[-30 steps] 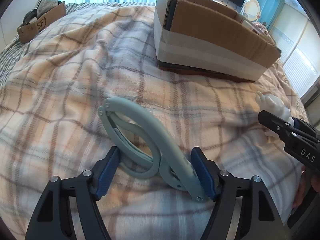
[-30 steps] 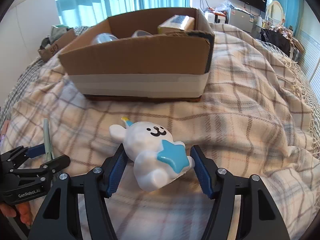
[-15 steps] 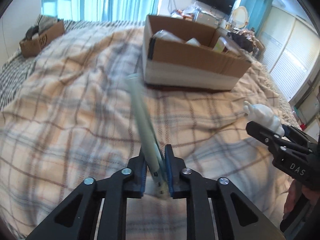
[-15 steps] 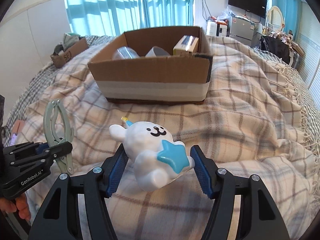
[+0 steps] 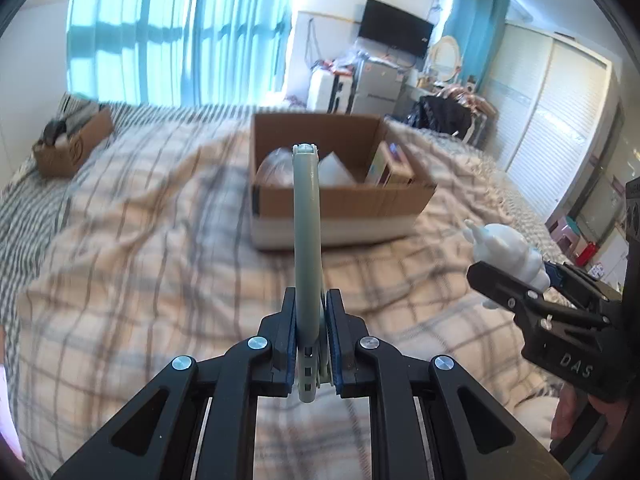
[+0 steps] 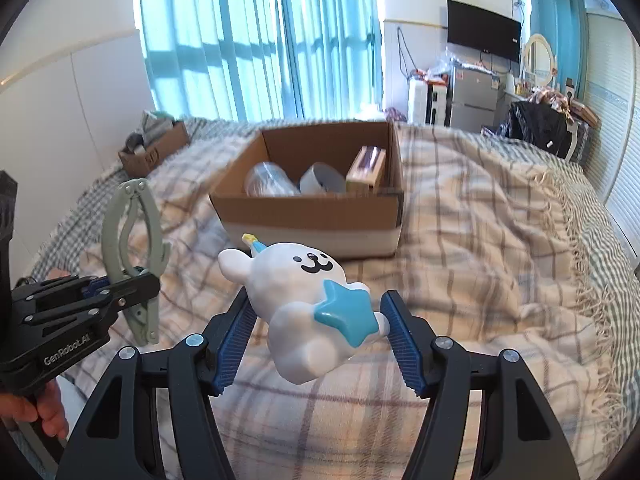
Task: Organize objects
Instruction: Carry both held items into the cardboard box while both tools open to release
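Observation:
My left gripper (image 5: pixel 311 336) is shut on a pale green plastic clip tool (image 5: pixel 306 240) and holds it edge-on, upright, above the bed. The tool also shows in the right wrist view (image 6: pixel 132 240), with the left gripper (image 6: pixel 116 288) below it. My right gripper (image 6: pixel 316 332) is shut on a white seal toy with a blue star (image 6: pixel 308 300), lifted off the blanket. The toy also shows in the left wrist view (image 5: pixel 508 252). An open cardboard box (image 6: pixel 320 208) stands ahead of both grippers; it also shows in the left wrist view (image 5: pixel 340 200).
The box holds a clear cup (image 6: pixel 266 180), a grey tape roll (image 6: pixel 322 180) and a small carton (image 6: pixel 366 168). A plaid blanket (image 6: pixel 480 248) covers the bed. A small cardboard box (image 5: pixel 72 144) sits at the far left. Furniture and a TV (image 6: pixel 484 30) line the far wall.
My left gripper closed on the green tool and lifted it from the blanket. Both grippers rose with their objects, so the box's inside came into view.

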Available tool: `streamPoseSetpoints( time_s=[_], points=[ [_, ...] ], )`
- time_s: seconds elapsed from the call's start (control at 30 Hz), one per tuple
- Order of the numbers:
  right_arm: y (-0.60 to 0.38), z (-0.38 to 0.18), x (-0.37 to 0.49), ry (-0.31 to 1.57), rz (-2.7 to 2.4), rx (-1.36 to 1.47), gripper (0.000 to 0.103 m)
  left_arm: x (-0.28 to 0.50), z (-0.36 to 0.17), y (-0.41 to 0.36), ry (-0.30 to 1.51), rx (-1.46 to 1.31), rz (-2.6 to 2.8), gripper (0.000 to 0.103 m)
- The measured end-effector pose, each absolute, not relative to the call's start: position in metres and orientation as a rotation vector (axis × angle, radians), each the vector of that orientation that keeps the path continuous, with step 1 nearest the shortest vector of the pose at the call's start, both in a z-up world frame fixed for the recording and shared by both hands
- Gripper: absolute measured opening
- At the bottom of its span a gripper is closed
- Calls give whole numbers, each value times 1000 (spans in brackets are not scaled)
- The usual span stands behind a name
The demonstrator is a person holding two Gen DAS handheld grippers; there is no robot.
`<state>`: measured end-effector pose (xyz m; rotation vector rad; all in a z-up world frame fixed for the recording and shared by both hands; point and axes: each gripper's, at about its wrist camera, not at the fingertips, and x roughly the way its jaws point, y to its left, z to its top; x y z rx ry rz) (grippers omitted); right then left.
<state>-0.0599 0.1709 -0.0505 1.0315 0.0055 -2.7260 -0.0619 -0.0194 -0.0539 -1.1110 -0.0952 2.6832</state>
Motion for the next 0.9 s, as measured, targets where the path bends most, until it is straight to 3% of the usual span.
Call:
streamPoseSetpoints(
  time_s=[0.47, 0.9],
  points=[
    [168, 15, -105, 46, -2765, 865, 63, -130, 2, 7, -46, -964, 2673, 13],
    [162, 9, -202, 29, -2766, 884, 63, -219, -17, 13, -12, -1008, 2657, 13]
  ],
)
